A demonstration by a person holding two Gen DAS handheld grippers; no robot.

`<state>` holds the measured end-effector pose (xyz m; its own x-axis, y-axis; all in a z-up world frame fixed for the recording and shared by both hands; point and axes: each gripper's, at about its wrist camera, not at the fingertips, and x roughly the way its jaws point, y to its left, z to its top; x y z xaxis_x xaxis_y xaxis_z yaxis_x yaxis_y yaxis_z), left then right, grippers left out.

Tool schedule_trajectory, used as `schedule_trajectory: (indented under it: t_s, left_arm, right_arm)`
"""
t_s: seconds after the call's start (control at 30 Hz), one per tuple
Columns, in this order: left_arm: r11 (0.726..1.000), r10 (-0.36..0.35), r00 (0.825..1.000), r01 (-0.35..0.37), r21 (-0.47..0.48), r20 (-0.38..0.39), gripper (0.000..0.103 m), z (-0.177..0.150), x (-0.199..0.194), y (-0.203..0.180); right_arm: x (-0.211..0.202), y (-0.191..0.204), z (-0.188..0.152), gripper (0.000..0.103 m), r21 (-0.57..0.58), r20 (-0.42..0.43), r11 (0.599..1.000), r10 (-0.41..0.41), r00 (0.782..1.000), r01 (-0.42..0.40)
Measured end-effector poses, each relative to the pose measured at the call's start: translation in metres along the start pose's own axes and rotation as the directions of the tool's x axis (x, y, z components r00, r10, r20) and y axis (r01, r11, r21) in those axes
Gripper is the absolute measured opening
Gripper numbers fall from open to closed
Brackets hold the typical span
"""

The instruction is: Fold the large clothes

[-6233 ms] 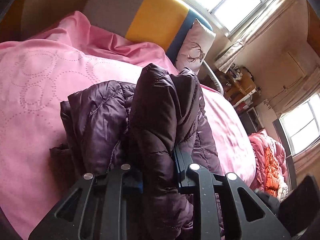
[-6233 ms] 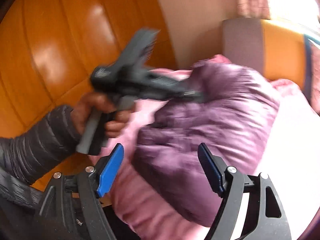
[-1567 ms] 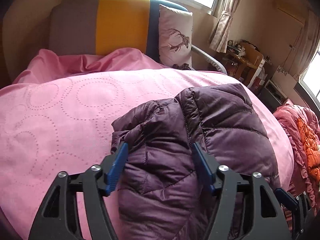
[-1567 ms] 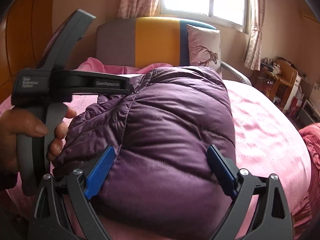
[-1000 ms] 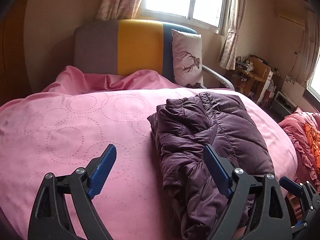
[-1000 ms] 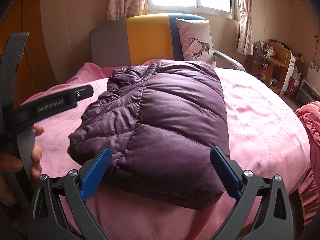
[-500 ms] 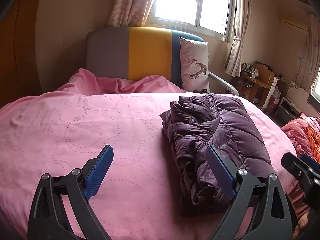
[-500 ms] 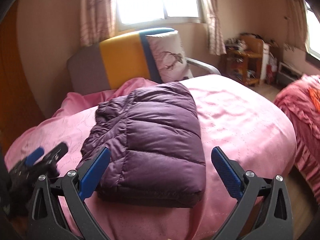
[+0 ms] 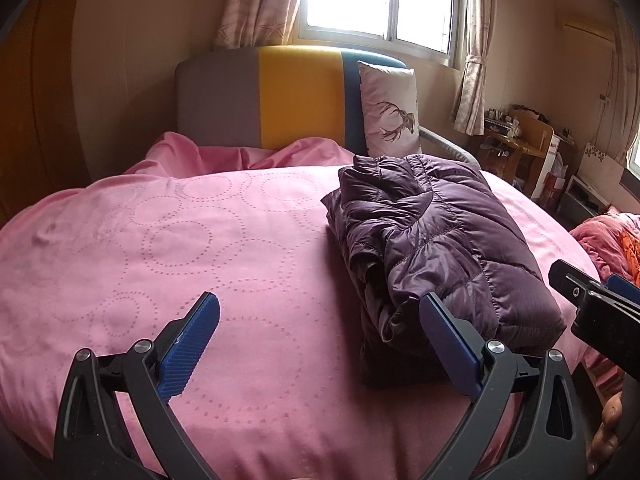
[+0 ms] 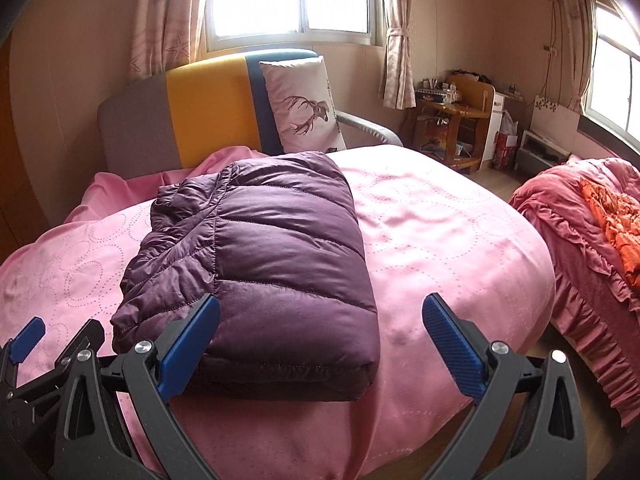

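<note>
A purple puffer jacket (image 9: 432, 232) lies folded into a thick rectangle on the pink bed cover (image 9: 160, 248). My left gripper (image 9: 319, 300) hovers over the cover, drawn back from the jacket's near left corner. Its jaws are opening, and only bedding shows between them. My right gripper (image 10: 322, 301) is open and held back above the near end of the jacket (image 10: 272, 240); its pads do not touch the fabric. The left gripper's fingers (image 10: 28, 338) show at the bottom left of the right wrist view. A hand (image 9: 604, 436) holds the right tool at the left wrist view's right edge.
A grey, yellow and blue headboard (image 10: 200, 120) with a deer-print pillow (image 10: 304, 108) stands behind the bed. A wooden side table (image 10: 452, 120) and a heap of red-pink bedding (image 10: 592, 240) lie to the right. Wooden panelling (image 9: 36, 120) runs along the left.
Both grippers have pulled back from the jacket, which now lies alone on the bed. The left jaws have spread wider. The right view has risen and swung toward the room's right side.
</note>
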<state>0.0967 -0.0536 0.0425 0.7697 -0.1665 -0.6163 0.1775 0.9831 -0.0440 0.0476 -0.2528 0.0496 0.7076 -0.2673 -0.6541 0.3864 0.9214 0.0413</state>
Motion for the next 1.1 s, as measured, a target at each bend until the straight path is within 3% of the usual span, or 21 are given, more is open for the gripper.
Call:
schedule_trajectory:
  t_s: [1.1]
  left_arm:
    - [0.999,0.032,0.999,-0.032,-0.013,-0.009,0.099,-0.002,-0.006,-0.006]
  right_arm:
    - [0.009,0.005,-0.009,0.101,-0.040,-0.020,0.999,0.022,1.000,-0.023]
